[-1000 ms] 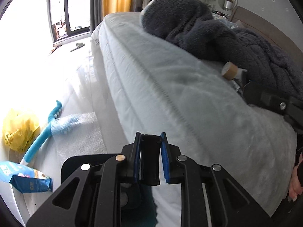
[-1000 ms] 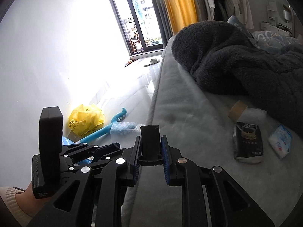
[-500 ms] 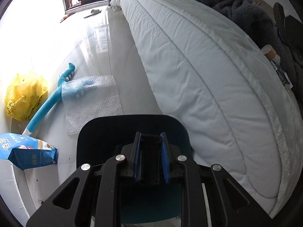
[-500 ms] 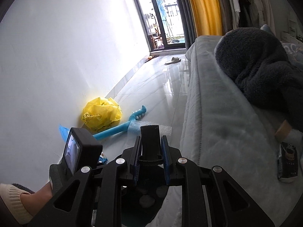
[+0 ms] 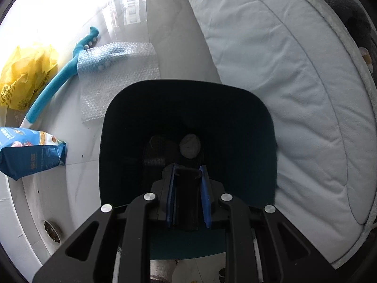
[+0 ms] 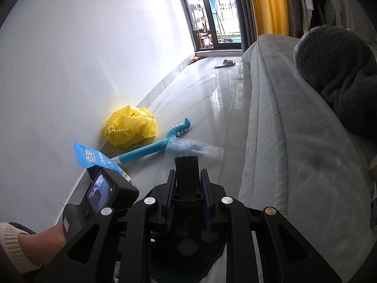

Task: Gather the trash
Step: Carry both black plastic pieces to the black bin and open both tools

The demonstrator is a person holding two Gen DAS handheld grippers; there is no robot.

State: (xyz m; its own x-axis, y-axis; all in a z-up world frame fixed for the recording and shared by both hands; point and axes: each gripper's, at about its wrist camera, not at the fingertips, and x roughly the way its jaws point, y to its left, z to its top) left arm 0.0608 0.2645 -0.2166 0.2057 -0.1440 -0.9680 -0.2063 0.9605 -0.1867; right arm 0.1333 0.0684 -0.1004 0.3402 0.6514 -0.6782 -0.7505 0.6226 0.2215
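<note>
The left claw (image 5: pixel 187 176), clamped on a dark handle, hangs over the dark teal plastic dustpan (image 5: pixel 188 108); the clear bubble-wrap sheet (image 5: pixel 117 70) lies ahead-left on the floor. The right claw (image 6: pixel 187 179) grips what is probably a brush handle.

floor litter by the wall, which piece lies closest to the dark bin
The bubble wrap sheet: its near edge reaches the bin rim. The blue bag and yellow bag lie apart.

Yellow bag (image 6: pixel 130 127), blue toy (image 6: pixel 150 149), dark teal bin (image 5: pixel 188 127), grey blanket (image 6: pixel 339 70).
</note>
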